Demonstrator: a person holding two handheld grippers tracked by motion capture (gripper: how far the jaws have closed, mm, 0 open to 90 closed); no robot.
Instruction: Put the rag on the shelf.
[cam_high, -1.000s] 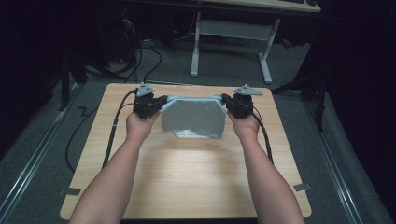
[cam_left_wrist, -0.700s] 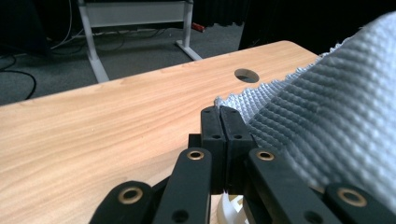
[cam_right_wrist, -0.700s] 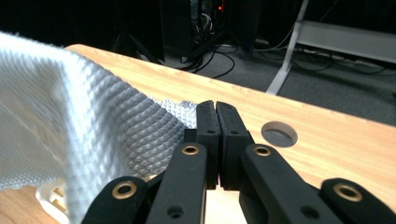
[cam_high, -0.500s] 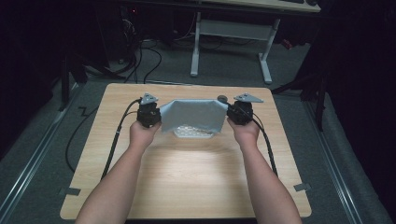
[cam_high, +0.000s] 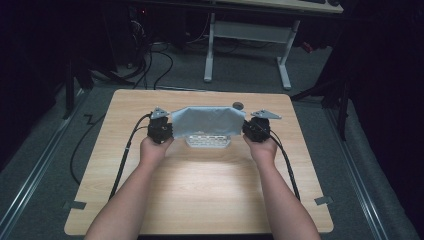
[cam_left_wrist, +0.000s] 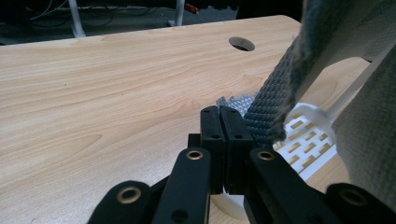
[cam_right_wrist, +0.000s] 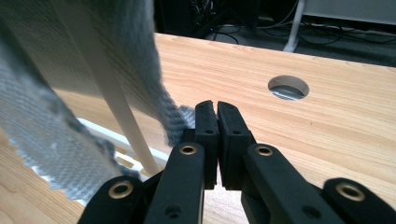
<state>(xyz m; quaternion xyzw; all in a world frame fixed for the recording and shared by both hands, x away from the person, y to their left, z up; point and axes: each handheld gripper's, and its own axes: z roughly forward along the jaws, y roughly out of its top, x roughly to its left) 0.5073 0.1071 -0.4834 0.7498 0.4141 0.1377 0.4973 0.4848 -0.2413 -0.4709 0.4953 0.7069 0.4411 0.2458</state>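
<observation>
A grey woven cloth (cam_high: 207, 121) hangs over a white rack with a slotted base (cam_high: 207, 141) at the middle of the wooden table (cam_high: 200, 185). My left gripper (cam_high: 169, 131) is at the cloth's left end and my right gripper (cam_high: 246, 129) at its right end. In the left gripper view the jaws (cam_left_wrist: 219, 112) are pressed together, with the cloth's edge (cam_left_wrist: 268, 112) against the right jaw and weave peeking past the tips. The right gripper (cam_right_wrist: 217, 106) is likewise shut, and the cloth (cam_right_wrist: 177, 121) meets its left jaw beside the white rod (cam_right_wrist: 126, 126).
A round cable hole (cam_high: 238, 105) lies in the table just behind the cloth. Black cables (cam_high: 125, 155) trail from both grippers toward the near edge. A white-legged desk (cam_high: 250, 55) stands on the floor beyond the table.
Both hands have drawn back toward the person with the cloth. The cloth now looks shorter and wider, and the rack's slotted base shows below it.
</observation>
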